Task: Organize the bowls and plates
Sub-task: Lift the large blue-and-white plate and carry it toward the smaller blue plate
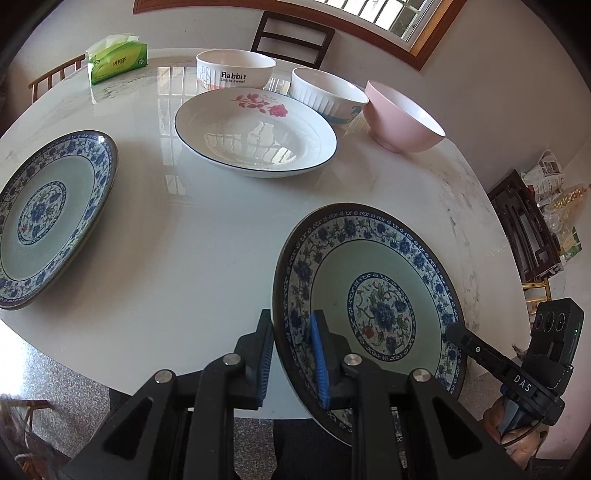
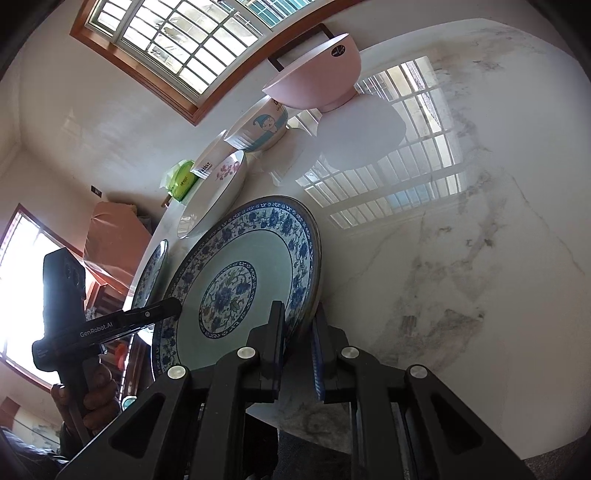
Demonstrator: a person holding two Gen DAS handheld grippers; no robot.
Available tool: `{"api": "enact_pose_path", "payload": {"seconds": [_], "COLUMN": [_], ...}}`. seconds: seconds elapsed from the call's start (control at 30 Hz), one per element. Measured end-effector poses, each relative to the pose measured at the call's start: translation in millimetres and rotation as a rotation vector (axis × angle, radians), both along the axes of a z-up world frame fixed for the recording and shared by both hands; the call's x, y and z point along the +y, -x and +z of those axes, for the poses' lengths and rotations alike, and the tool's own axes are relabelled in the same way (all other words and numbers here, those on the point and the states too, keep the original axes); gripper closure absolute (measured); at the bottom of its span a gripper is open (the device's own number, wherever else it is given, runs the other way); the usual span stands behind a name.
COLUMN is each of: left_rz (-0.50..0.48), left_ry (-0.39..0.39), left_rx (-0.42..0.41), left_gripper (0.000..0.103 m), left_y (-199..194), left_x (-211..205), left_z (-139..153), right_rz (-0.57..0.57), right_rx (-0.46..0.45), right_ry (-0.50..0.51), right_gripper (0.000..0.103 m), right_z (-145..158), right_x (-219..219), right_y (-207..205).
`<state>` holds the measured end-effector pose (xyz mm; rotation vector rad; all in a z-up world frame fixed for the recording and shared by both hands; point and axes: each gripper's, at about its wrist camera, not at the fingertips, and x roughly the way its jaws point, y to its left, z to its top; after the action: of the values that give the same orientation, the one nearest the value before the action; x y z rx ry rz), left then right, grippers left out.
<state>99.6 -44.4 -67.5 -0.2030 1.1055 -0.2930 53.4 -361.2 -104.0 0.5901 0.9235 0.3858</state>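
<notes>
A blue-and-white floral plate (image 1: 380,295) (image 2: 255,258) is held at the table's near edge by both grippers. My left gripper (image 1: 295,358) is shut on its left rim. My right gripper (image 2: 299,347) is shut on its opposite rim and shows in the left wrist view (image 1: 491,358). A matching blue floral plate (image 1: 48,214) (image 2: 151,273) lies at the left. A white rose plate (image 1: 255,133) (image 2: 214,192) lies further back. Behind it stand a white Rabbit bowl (image 1: 236,68), a white ribbed bowl (image 1: 328,92) (image 2: 258,127) and a pink bowl (image 1: 404,116) (image 2: 317,79).
The round white marble table (image 1: 192,258) (image 2: 461,221) carries everything. A green tissue pack (image 1: 116,57) (image 2: 181,179) sits at its far left. Dark chairs (image 1: 291,35) stand behind the table. A dark wooden stand (image 1: 524,229) with bags is at the right.
</notes>
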Motion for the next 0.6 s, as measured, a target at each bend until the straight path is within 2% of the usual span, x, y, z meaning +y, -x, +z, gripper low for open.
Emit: {"api": "enact_pose_path", "payload": {"seconds": [0.6], "left_rz": [0.06], "left_ry": [0.024], "left_rx": [-0.03], "left_gripper": [0.083], "left_y": [21.7], "left_x": [40.3], "left_z": [8.0], "right_rz": [0.057], "right_rx": [-0.013], "right_ry": [0.016], "right_gripper": [0.088], "right_z": [11.6], "right_x": [37.6], "right_y": [14.5]}}
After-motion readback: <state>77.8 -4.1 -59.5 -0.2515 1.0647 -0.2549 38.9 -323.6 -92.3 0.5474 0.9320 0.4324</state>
